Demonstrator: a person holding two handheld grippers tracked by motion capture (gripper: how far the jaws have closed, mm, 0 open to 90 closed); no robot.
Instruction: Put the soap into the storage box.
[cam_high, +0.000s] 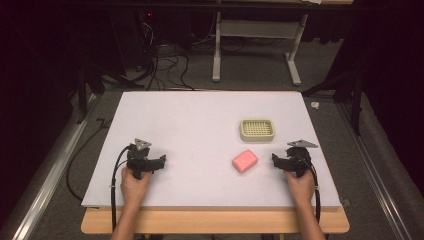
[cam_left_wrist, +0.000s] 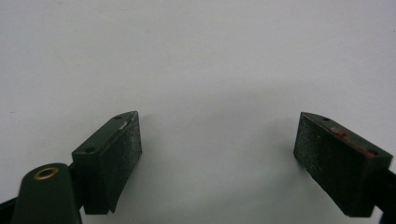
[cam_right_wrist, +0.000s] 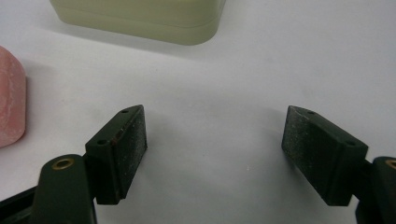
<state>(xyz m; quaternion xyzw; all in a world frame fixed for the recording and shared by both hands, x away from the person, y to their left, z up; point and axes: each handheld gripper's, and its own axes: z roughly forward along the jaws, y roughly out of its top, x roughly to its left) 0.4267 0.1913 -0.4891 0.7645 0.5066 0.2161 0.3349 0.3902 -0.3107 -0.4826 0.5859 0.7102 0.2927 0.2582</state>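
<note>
Two things sit on the white bench (cam_high: 190, 135) from above: a pink soap bar (cam_high: 245, 160) just in front of a ridged soap dish (cam_high: 257, 129), apart. We see the left hand-held gripper (cam_left_wrist: 217, 154) spread wide over bare surface. Our right hand-held gripper (cam_right_wrist: 215, 149), also agape, has the soap at far left. We judge it light, stiff, slick; pinch its long sides.

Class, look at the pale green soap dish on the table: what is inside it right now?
Nothing sits in the soap dish; its gridded drain insert shows bare from the high view. The pink soap lies on the table in front of it, apart. What lies under the grid is covered.
</note>
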